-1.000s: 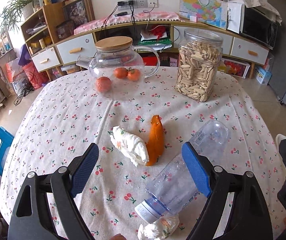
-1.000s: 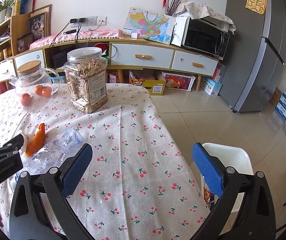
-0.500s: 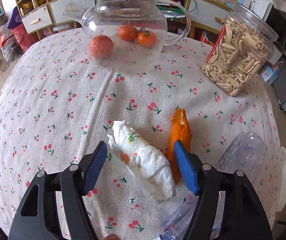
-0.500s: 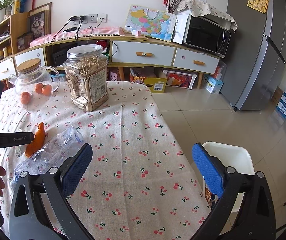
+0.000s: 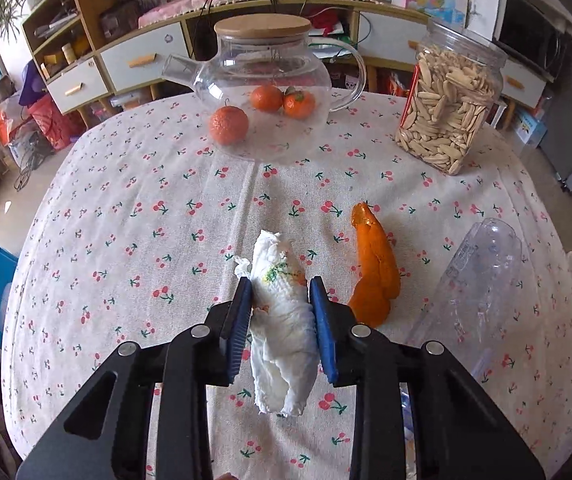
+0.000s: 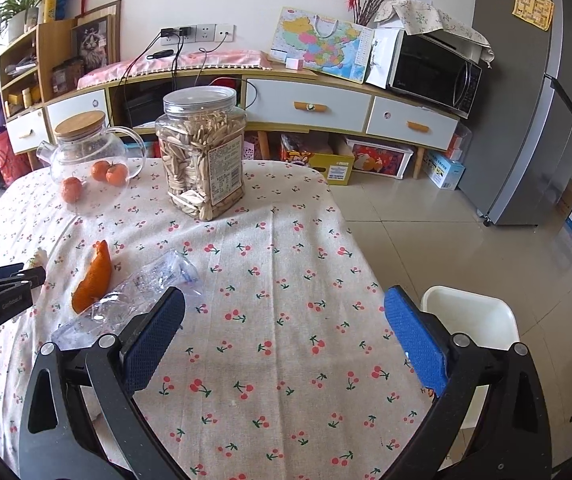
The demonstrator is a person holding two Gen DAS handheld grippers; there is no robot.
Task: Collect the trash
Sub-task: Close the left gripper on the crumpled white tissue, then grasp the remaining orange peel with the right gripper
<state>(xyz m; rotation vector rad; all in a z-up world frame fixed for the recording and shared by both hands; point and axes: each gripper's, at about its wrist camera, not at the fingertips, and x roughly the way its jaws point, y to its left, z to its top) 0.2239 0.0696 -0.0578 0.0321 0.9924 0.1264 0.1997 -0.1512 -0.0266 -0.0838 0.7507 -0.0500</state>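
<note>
A table (image 5: 118, 216) under a cream cloth printed with small red cherries fills both views. Beyond it runs a long low sideboard (image 6: 309, 108) with white drawers and wooden handles, carrying a microwave (image 6: 433, 74) and a coloured map; a grey fridge (image 6: 545, 100) stands on the tiled floor to the right.

Taking the crumpled tissue (image 5: 282, 320) as the landmark: it lies on the cloth at the near middle of the table, an elongated white wad whose long axis runs away from the camera, its narrower end pointing toward the glass teapot (image 5: 262, 68) at the far edge. The left gripper (image 5: 280, 300) has its jaws closed on the wad's middle, a blue pad pressing each long side. Just right of the tissue lies an orange peel (image 5: 375, 272), roughly parallel to it, and farther right a crushed clear plastic bottle (image 5: 481, 280). Far right of the teapot stands a jar of seeds (image 5: 445, 108).

The right gripper (image 6: 284, 332) hovers above the table's right part, jaws wide apart and holding nothing; a white bin (image 6: 473, 320) sits beyond the edge.
</note>
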